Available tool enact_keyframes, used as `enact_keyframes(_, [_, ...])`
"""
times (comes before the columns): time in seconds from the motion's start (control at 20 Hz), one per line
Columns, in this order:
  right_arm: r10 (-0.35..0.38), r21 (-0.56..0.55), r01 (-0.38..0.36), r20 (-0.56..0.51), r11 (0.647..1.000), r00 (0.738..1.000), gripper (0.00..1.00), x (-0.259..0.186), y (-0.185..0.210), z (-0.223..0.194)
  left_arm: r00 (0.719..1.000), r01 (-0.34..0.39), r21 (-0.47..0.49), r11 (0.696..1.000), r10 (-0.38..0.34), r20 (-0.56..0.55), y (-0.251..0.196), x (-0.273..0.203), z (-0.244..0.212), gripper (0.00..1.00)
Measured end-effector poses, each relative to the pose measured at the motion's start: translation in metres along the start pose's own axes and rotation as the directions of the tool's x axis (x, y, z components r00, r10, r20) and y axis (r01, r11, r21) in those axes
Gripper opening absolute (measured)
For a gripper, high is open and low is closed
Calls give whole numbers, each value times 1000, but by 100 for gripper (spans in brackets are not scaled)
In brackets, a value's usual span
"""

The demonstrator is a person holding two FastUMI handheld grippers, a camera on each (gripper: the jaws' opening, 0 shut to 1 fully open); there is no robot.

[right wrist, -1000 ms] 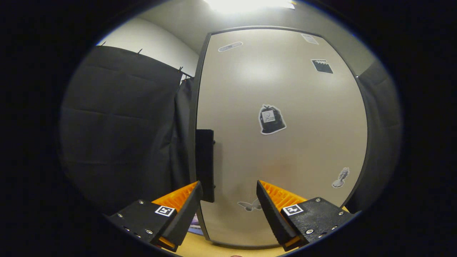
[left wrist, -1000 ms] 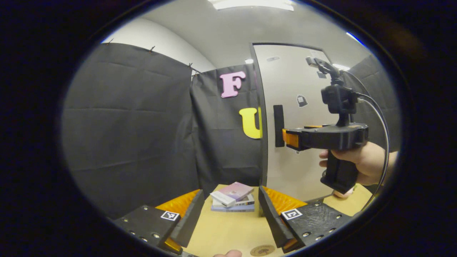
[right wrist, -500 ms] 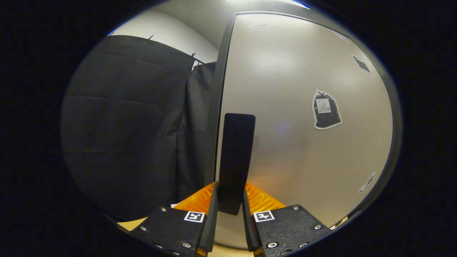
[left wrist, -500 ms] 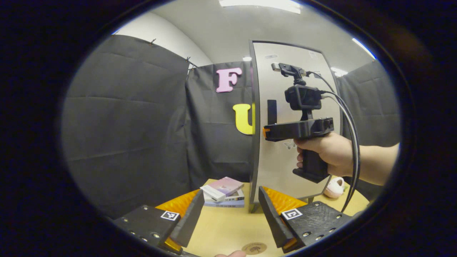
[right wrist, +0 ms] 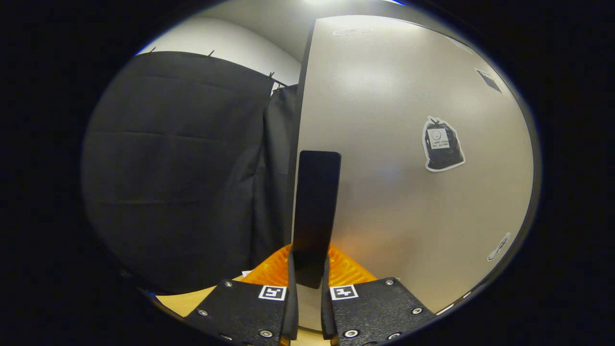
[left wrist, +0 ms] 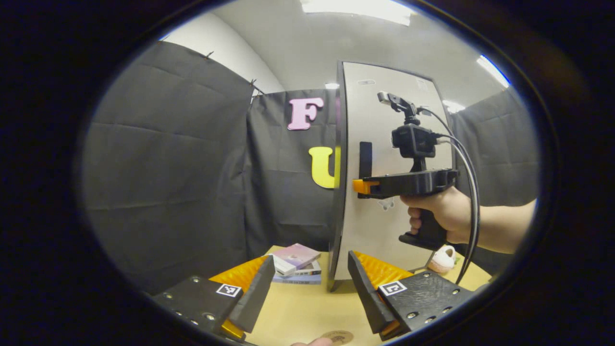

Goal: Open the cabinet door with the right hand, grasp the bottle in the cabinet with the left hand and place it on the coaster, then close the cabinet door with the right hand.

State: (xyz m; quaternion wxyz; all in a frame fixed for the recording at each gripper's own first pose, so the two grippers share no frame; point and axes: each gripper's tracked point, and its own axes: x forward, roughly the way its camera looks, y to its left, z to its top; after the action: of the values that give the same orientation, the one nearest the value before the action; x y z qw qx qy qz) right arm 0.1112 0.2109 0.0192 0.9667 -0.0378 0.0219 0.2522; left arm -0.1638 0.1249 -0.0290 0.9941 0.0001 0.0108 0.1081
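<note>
The pale grey cabinet door [right wrist: 394, 144] has a black vertical handle [right wrist: 314, 211] near its left edge. My right gripper [right wrist: 307, 274] is shut on that handle, both fingers pressed against its lower end. In the left gripper view the same door [left wrist: 379, 226] stands edge-on to me, and the right gripper [left wrist: 361, 186], held by a hand [left wrist: 442, 211], clamps the handle [left wrist: 365, 156]. My left gripper [left wrist: 310, 283] hangs open above the wooden table [left wrist: 307, 312], holding nothing. The round coaster [left wrist: 337, 337] lies at the table's near edge. The bottle is hidden.
A small stack of books [left wrist: 295, 264] lies on the table left of the door. A pale pink slipper-like object [left wrist: 442, 258] sits at the right, behind the hand. Black cloth walls [left wrist: 168, 168] surround the booth. Stickers [right wrist: 442, 151] dot the door face.
My right gripper closed on the door handle within the last second. In the left gripper view the door now stands more edge-on, its handle side swung outward. The left gripper stayed open.
</note>
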Motion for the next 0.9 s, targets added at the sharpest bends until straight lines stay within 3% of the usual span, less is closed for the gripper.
enact_keyframes(0.05, [11, 7, -11, 1, 1000, 1000, 19, -4, 2, 0, 1000, -2, 18, 1000, 2, 12, 0, -1, 3, 92])
enact_keyframes(0.2, [33, 16, -33, -2, 999, 999, 19, -7, 0, -2, 998, 40, 43, 998, -42, 45, -6, 0, 6, 92])
enact_keyframes(0.25, [38, 26, -38, -8, 999, 999, 19, -7, -1, -4, 997, 64, 40, 997, -66, 45, -10, 3, 2, 87])
enact_keyframes(0.35, [48, 43, -47, -23, 998, 999, 19, -8, -5, -7, 994, 106, 29, 994, -106, 25, -23, 0, -5, 92])
enact_keyframes(0.45, [60, 42, -59, -25, 997, 998, 19, -12, -6, -7, 991, 127, 20, 992, -128, 26, -28, -2, -3, 87])
enact_keyframes(0.5, [69, 44, -68, -24, 997, 997, 19, -14, -6, -8, 991, 128, 24, 991, -129, 30, -30, -2, -2, 92])
enact_keyframes(0.9, [150, 70, -149, -13, 986, 989, 19, -30, -14, -13, 996, 66, 94, 993, -72, 55, -68, -55, 14, 88])
